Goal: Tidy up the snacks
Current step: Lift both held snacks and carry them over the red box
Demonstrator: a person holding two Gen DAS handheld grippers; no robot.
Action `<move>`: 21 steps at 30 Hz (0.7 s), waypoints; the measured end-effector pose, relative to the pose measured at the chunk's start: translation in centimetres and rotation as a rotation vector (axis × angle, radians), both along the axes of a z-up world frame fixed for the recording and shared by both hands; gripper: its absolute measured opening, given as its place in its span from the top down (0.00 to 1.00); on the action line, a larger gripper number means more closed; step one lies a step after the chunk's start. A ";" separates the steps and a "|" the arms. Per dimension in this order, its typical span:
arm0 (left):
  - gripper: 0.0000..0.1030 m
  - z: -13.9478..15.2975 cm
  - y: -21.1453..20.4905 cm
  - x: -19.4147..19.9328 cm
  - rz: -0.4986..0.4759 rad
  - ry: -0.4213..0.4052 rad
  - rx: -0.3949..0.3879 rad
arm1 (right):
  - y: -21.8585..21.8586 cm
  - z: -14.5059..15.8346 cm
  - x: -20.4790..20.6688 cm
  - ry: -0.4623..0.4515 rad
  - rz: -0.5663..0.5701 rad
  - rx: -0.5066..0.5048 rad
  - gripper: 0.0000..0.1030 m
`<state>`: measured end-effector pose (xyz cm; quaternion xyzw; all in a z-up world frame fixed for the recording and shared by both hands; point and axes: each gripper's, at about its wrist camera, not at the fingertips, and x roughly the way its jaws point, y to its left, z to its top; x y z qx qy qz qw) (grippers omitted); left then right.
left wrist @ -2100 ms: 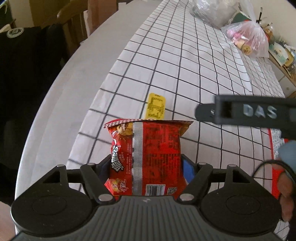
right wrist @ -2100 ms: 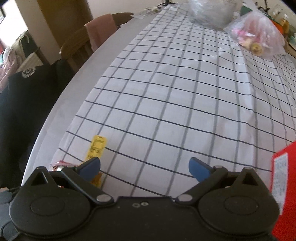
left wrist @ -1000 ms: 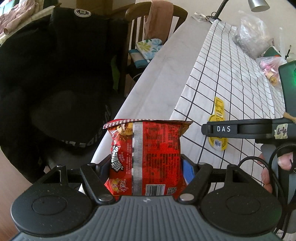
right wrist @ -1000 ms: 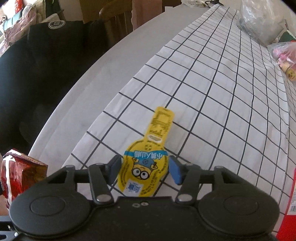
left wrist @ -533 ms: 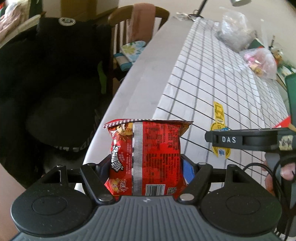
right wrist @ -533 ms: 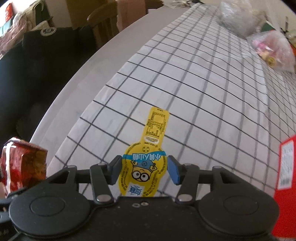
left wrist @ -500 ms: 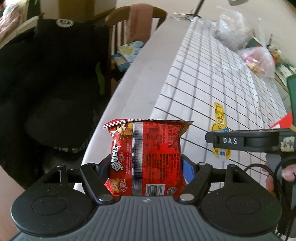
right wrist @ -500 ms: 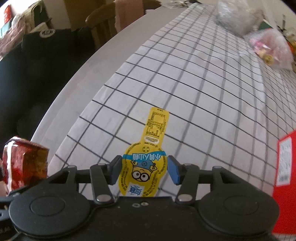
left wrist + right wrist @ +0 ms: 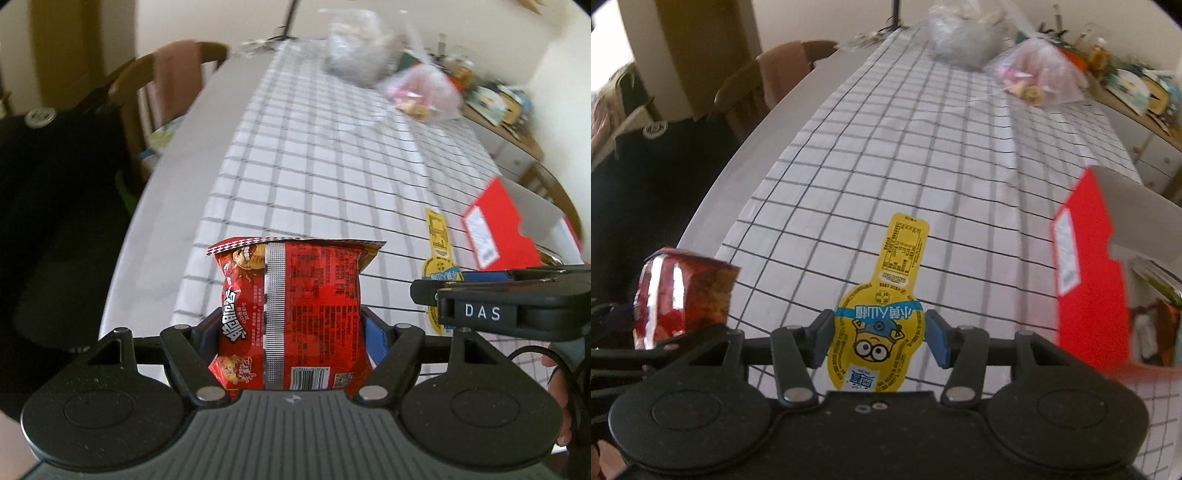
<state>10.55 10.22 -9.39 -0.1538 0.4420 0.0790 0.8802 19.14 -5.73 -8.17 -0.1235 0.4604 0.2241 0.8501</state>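
My left gripper (image 9: 291, 328) is shut on a red noodle snack packet (image 9: 291, 314), held upright above the table's near left edge; the packet also shows at the left of the right wrist view (image 9: 683, 291). My right gripper (image 9: 879, 336) is shut on a yellow Minion snack pouch (image 9: 882, 325), held above the checked tablecloth; the pouch also shows in the left wrist view (image 9: 437, 254), to the right of the red packet. A red open box (image 9: 1089, 280) stands at the right and also shows in the left wrist view (image 9: 495, 236).
A white tablecloth with a black grid (image 9: 923, 147) covers the table. Clear plastic bags of items (image 9: 1034, 74) lie at the far end. A wooden chair (image 9: 764, 88) and a black garment (image 9: 55, 206) stand left of the table. A cluttered sideboard (image 9: 1137, 88) is at far right.
Both grippers have swung right with their snacks held; the red box has come into view at the right. The right gripper closed on the yellow pouch about a second ago.
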 end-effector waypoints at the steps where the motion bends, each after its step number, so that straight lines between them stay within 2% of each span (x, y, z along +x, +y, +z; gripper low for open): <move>1: 0.27 0.3 -0.7 0.3 -0.019 -0.006 0.006 | -0.7 0.4 -0.1 -0.004 -0.009 0.007 0.50; 11: 0.27 3.5 -6.7 2.2 -0.132 -0.080 0.042 | -8.0 3.5 -0.3 -0.051 -0.054 0.072 0.50; 21: 0.27 6.1 -14.2 5.1 -0.152 -0.113 0.072 | -16.4 5.5 1.8 -0.093 -0.062 0.123 0.50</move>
